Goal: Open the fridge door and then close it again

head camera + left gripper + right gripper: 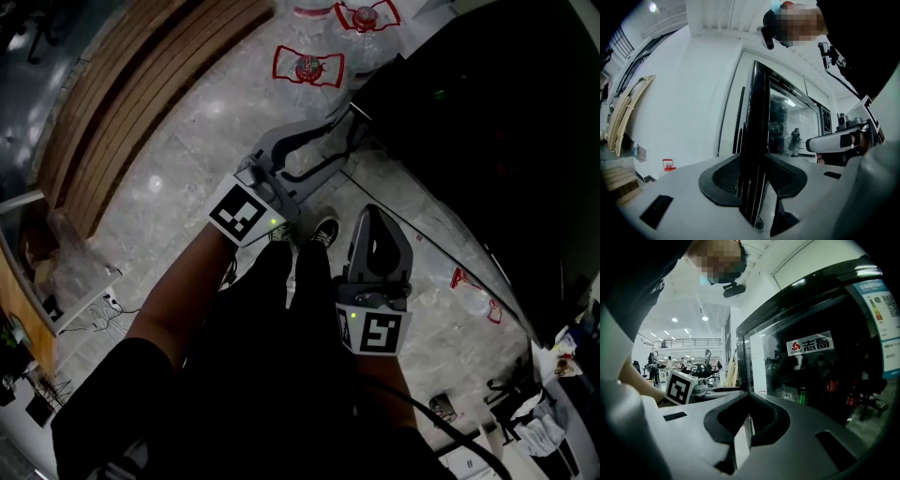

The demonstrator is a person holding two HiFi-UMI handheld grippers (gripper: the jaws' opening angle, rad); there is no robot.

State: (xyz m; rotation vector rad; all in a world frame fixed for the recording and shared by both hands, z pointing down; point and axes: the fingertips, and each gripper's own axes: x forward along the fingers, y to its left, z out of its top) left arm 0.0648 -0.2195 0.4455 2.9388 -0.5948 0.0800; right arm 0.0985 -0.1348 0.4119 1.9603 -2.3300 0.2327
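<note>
the left tongs (752, 174) stand parted around the black edge of the fridge door (757, 112), which runs upright between the two pads. a thin gap shows beside the edge on one side, so the pads bracket it without clamping. in the head view these tongs (354, 127) reach out level to the near corner of the black fridge (487, 141), and their marker cube (246, 213) sits at the wrist end.

the right tongs (749, 397) are closed tip to tip with nothing in them. they point at the door's glass pane (825, 380), just beside its dark frame. a white logo sticker (810, 344) is on the glass and a green can (802, 396) shows behind it. from above, the right tongs (373, 214) hang near the fridge front, apart from the left pair.

a pair of shoes (323, 232) stands on the grey stone floor (187, 187) below. red-labelled water bottles (307, 67) stand beyond, with wooden planks (141, 94) further left.
</note>
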